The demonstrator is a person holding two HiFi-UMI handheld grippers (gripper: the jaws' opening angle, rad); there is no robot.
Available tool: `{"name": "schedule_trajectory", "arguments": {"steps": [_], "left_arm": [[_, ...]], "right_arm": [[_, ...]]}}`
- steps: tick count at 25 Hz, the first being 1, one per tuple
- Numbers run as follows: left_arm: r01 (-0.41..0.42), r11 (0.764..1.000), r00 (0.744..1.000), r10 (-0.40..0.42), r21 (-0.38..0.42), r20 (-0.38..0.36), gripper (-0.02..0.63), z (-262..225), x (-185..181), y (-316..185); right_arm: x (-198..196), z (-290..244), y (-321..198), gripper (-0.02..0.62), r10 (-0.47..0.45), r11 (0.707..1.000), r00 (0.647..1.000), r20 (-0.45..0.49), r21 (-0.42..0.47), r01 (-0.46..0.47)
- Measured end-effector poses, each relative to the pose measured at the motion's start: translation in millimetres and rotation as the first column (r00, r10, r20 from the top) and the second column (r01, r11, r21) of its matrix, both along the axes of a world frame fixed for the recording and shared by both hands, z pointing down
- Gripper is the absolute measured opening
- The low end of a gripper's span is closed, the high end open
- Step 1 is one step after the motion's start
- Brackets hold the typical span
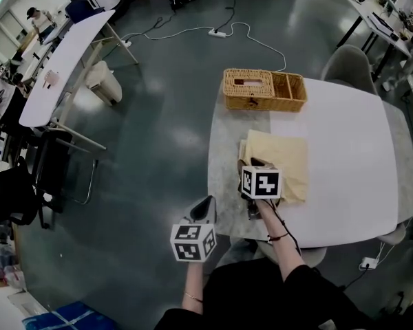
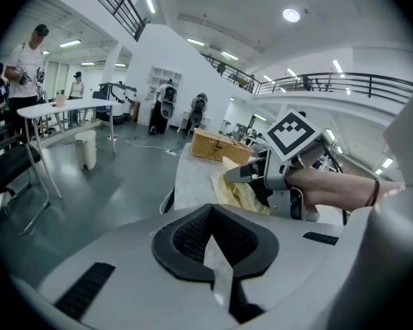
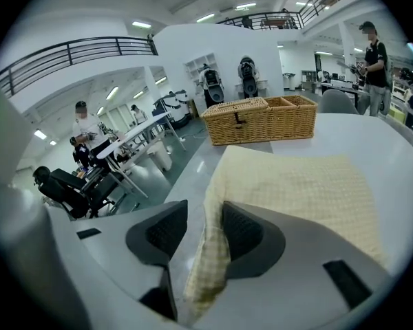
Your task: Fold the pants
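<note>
The pants (image 1: pixel 283 158), pale yellow and folded into a rough rectangle, lie flat on the white tabletop (image 1: pixel 351 157). They sit near its left edge, between the near edge and the wicker basket (image 1: pixel 265 89) at the far left corner.

The right tool (image 1: pixel 252 163) is at the corner of the pants nearest the person. In the right gripper view its jaws stand narrowly apart, with a raised fold of the checked cloth (image 3: pixel 213 253) between them. The fold leans on the right-hand pad and is clear of the other, so it is not pinched.

The left tool (image 1: pixel 206 206) hangs off the tabletop's near left corner, over the floor and well apart from the pants. Its pads are together at the tips and hold nothing.

The only marking that can be made out is the pattern of black-and-white squares on each tool's cube.
</note>
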State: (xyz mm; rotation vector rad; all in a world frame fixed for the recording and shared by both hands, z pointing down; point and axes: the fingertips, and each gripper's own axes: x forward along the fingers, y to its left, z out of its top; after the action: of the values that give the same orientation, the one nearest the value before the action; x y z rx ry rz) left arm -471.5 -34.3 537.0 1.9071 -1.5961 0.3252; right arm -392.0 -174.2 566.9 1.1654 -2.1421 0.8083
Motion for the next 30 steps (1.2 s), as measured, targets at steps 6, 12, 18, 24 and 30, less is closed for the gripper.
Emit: {"name": "schedule_trajectory", "arguments": {"steps": [6, 12, 18, 24, 30], "left_arm": [[-0.001, 1.000, 1.000, 0.001, 0.004, 0.004, 0.008, -5, 4, -2], [-0.029, 0.999, 1.000, 0.028, 0.021, 0.010, 0.008, -15, 23, -10], [-0.046, 0.997, 0.999, 0.045, 0.064, 0.022, 0.008, -35, 48, -17], [-0.067, 0.989, 0.998, 0.064, 0.135, 0.029, 0.008, -60, 82, -22], [-0.081, 0.975, 0.996, 0.073, 0.206, 0.047, 0.008, -83, 110, -21]], "right_arm": [[-5, -22, 9, 0.178, -0.059, 0.996, 0.992, 0.108, 0.071, 0.052], [18, -55, 19, 0.178, -0.107, 0.992, 0.945, 0.308, 0.093, 0.082], [59, -86, 30, 0.090, -0.182, 0.983, 0.890, 0.419, 0.108, 0.151], [112, -114, 40, 0.031, -0.230, 0.968, 0.880, 0.416, 0.190, 0.163], [157, -139, 53, 0.020, -0.270, 0.947, 0.871, 0.411, 0.275, 0.164]]}}
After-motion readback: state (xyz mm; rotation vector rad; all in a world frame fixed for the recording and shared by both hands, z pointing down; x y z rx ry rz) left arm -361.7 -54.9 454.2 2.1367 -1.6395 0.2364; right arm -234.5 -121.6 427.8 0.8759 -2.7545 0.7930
